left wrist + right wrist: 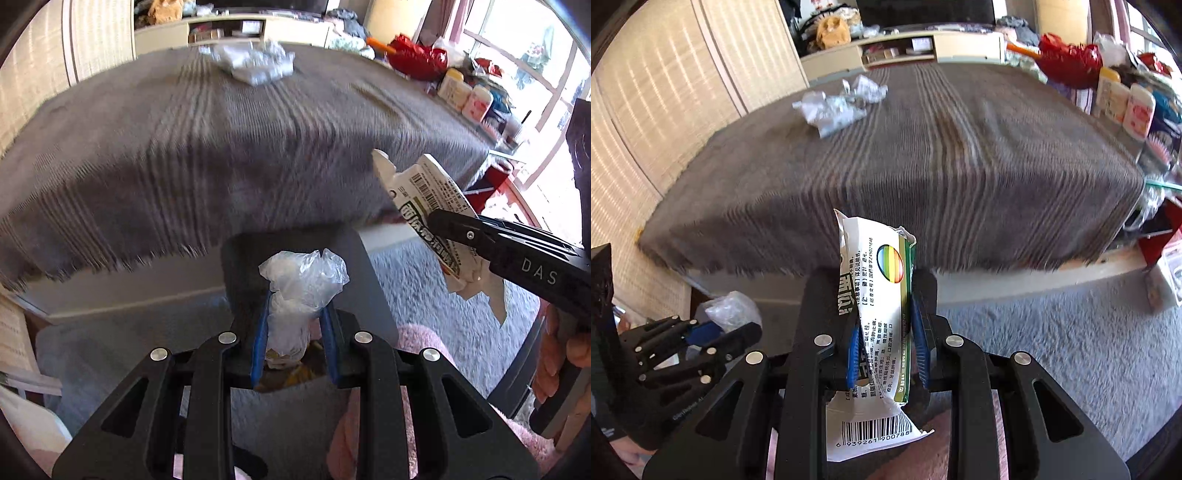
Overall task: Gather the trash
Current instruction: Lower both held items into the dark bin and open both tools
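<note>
My left gripper (295, 310) is shut on a crumpled clear plastic bag (303, 280), which bulges out above the blue pads. My right gripper (888, 317) is shut on a flattened, torn white-and-green printed box (882, 295) with a barcode at its lower end. In the left wrist view that same box (424, 195) and the right gripper (458, 230) come in from the right. The left gripper (713, 332) shows low on the left of the right wrist view, with the plastic bag (731, 306) in it. More crumpled white and silvery trash (842, 105) (255, 61) lies at the far side of the bed.
A grey striped blanket (942, 166) covers the bed ahead of both grippers. Pale grey carpet (1071, 343) lies below its near edge. Bottles (1126, 101) and a red bag (1071, 59) crowd the right side. A woven screen (665, 110) stands at the left, a low cabinet (905, 48) behind.
</note>
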Demonstrator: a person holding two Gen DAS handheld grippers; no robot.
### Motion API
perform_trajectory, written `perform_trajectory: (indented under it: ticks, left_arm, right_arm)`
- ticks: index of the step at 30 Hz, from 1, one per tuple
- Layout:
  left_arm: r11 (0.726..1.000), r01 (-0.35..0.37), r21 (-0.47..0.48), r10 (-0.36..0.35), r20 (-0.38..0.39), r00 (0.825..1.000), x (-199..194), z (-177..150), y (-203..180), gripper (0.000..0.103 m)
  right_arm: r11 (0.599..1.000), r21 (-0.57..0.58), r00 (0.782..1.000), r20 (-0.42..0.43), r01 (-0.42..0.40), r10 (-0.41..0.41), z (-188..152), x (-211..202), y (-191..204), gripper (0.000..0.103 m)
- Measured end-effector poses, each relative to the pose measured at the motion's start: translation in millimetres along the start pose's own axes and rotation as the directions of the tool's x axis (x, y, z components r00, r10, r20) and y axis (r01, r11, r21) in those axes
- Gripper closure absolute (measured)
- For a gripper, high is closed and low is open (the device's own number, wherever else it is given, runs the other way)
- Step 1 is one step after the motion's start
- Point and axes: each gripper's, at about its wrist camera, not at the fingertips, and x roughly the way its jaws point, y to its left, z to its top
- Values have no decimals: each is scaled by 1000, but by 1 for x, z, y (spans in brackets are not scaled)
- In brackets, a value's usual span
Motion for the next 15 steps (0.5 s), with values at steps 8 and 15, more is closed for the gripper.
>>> perform_trajectory:
  ticks: [8, 15]
  left_arm:
    - [999, 25, -38, -28, -89, 996, 39, -19, 2, 79]
    - [998, 9, -58, -16, -117, 993, 61, -19, 6, 78]
  right_arm:
    - [999, 39, 997, -77, -11, 14, -15, 35, -2, 77]
    - [996, 83, 989, -136, -39, 50, -20, 67, -6, 77]
